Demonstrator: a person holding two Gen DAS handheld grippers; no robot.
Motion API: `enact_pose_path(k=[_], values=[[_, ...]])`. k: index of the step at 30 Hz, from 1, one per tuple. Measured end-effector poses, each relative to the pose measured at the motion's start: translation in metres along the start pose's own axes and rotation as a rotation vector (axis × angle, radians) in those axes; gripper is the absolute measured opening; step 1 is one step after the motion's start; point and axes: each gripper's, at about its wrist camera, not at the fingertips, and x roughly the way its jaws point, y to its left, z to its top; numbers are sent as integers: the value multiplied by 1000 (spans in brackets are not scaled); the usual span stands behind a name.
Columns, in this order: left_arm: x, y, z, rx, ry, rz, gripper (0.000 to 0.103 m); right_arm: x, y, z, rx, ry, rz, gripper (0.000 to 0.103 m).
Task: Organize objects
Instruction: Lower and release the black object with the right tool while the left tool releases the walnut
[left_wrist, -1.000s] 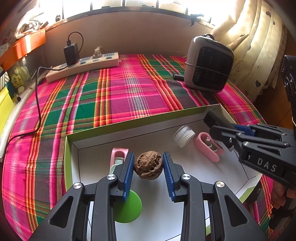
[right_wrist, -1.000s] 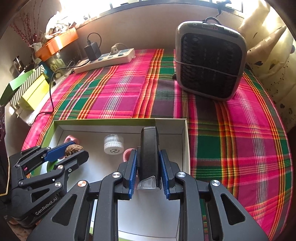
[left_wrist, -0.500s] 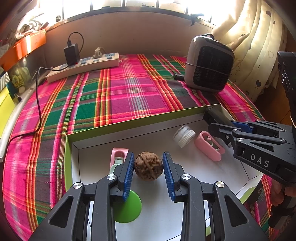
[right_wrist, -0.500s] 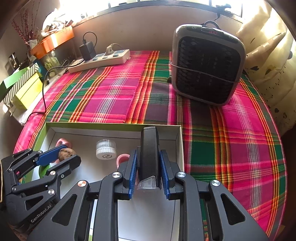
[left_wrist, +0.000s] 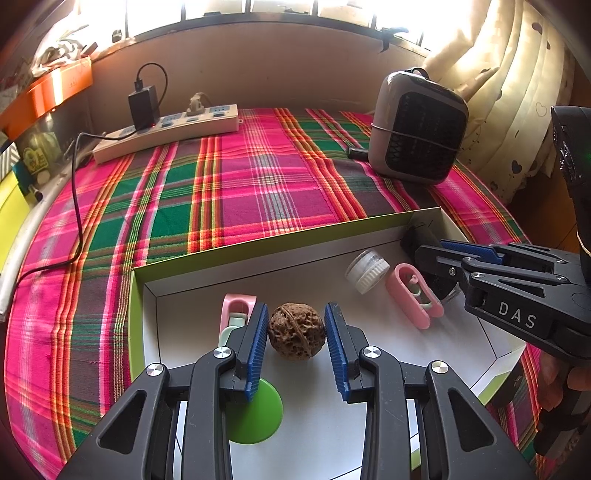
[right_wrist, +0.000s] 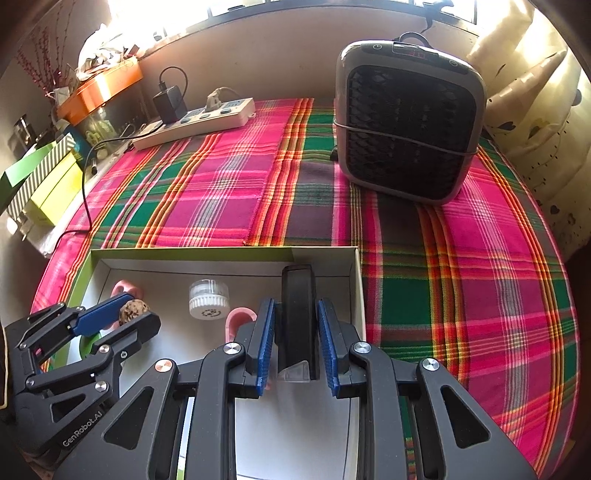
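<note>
My left tool (left_wrist: 295, 334) pinches the walnut (left_wrist: 296, 335), right tool (right_wrist: 295, 338) the black device (right_wrist: 297, 317); round shell may squirt free into the box (left_wrist: 258, 254).

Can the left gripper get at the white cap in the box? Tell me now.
Probably not as things stand: the left gripper has a walnut between its fingers, so it would need to let that go first. Otherwise the path to the white cap looks free.
</note>
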Motion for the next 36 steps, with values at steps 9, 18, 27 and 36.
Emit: enact_pose_path(k=[9,18,27,36], values=[[0,0,1,-1,1,1,30,0,1,0,3,-1,-1,25],[1,0,-1,-5,-1,11,30,-2,0,-4,7,-9,7,25],[-6,-1,-5,0,-12,23,33,-10,2,-6,7,-32,0,25],[-20,-4,-7,7,-33,33,33,-20,4,-12,7,-50,-2,25]])
